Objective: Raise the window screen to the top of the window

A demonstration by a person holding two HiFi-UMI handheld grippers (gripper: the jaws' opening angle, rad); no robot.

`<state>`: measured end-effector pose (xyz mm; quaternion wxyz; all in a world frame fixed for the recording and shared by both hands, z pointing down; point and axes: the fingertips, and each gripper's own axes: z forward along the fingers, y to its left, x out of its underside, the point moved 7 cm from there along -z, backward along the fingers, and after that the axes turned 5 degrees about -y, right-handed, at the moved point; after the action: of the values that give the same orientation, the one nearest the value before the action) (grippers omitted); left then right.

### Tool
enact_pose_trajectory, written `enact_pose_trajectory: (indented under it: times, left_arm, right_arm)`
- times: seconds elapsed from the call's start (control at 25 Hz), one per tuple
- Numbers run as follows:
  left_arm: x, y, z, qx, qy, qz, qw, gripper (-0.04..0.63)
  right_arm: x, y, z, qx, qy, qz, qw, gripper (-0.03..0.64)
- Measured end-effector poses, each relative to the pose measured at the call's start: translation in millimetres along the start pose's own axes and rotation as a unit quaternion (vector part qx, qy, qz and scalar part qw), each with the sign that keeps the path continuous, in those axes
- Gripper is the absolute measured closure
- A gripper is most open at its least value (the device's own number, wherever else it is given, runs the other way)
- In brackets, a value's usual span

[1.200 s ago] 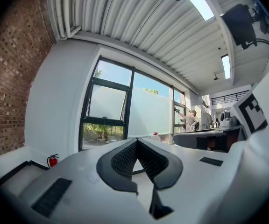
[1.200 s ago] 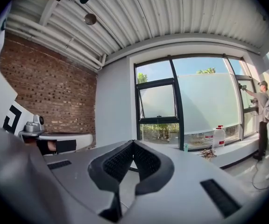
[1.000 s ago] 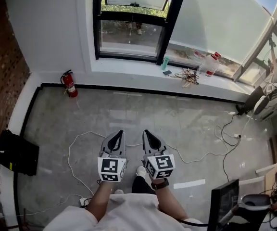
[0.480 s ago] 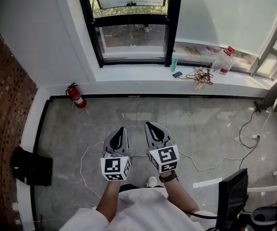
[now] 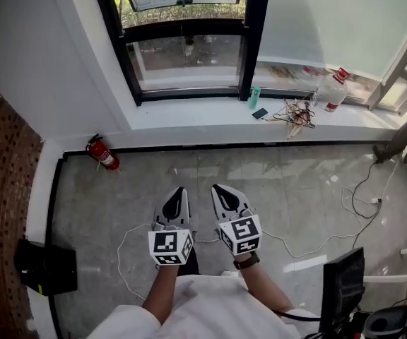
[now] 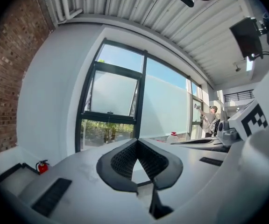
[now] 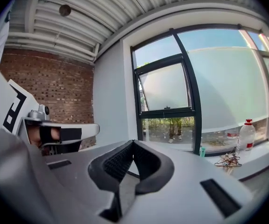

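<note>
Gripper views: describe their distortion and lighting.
Left gripper view: heavy fisheye, the window frame bows, corners go black. Right gripper view: same curvature; brick wall dim beside the bright glass.

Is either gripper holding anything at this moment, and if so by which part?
Nothing is held. The left gripper and right gripper both have jaws shut together, empty, well short of the window.

A grey floor [image 5: 189, 164] is bounded by a white wall [image 5: 41, 62] and a brick wall [image 5: 2, 210]. A black-framed window [image 5: 251, 41] is set above a white sill [image 5: 182, 113], and daylight is let in through it. A red fire extinguisher [image 5: 102, 154] is stood against the wall; a ribbed ceiling [image 6: 139, 8] is seen overhead.
</note>
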<state>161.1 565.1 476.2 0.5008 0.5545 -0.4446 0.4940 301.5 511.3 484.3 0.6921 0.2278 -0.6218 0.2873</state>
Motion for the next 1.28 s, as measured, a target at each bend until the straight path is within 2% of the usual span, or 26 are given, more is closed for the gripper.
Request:
enact_pose_trajectory:
  times: [0.12,0.24,0.28,0.4,0.44,0.48,0.56,0.64,0.8,0.88,0.96,1.12,1.16,1.28]
  left_arm:
    - [-23,33,49,0.021,-0.02,0.023,0.9993,0.595]
    - [-45,81,83,0.025,-0.047,0.034,0.998,0.595]
    - [-49,98,91,0.022,-0.058,0.022,0.9979,0.595]
    - [-52,156,104,-0.007,-0.081,-0.078,0.9937,0.595]
    - [-53,175,110,-0.02,-0.081,-0.089,0.9925,0.595]
    - [-53,191,118,-0.033,-0.075,-0.076,0.9938,0.595]
    - [-50,212,138,-0.054,-0.051,-0.014,0.9971,0.595]
    - [-44,225,166,-0.061,-0.03,0.025,0.9974,0.595]
    - [-24,238,232,-0.064,0.004,0.059,0.9962,0.595]
    - [-16,245,274,-0.056,0.013,0.06,0.9966,0.595]
    - [-23,252,322,-0.04,0.009,0.064,0.9971,0.595]
    - [-67,264,417,-0.029,-0.031,0.139,0.9894,0.595]
    - [-74,267,439,-0.033,-0.04,0.14,0.9888,0.595]
    - [-75,276,494,-0.045,-0.043,0.106,0.9925,0.595]
  right_arm:
    - [-23,-9,55,0.008,-0.008,0.001,1.0,0.615]
    - [-58,-3,111,0.014,-0.053,-0.024,0.998,0.615]
    - [-64,-2,127,0.025,-0.069,-0.032,0.997,0.615]
    - [-68,4,175,0.037,-0.086,-0.041,0.995,0.615]
    - [-68,6,191,0.032,-0.083,-0.041,0.995,0.615]
    - [-69,8,207,0.023,-0.076,-0.04,0.996,0.615]
    - [-71,7,233,-0.006,-0.069,-0.033,0.997,0.615]
    - [-74,-4,257,-0.028,-0.09,-0.02,0.995,0.615]
    - [-75,-51,317,-0.011,-0.109,-0.023,0.994,0.615]
    - [-77,-82,354,-0.004,-0.107,-0.022,0.994,0.615]
    - [-88,-115,392,-0.004,-0.109,-0.017,0.994,0.615]
    - [-128,-180,469,-0.021,-0.13,-0.022,0.991,0.615]
    - [-135,-195,485,-0.025,-0.131,-0.025,0.991,0.615]
    - [-141,-232,518,-0.025,-0.119,-0.034,0.992,0.615]
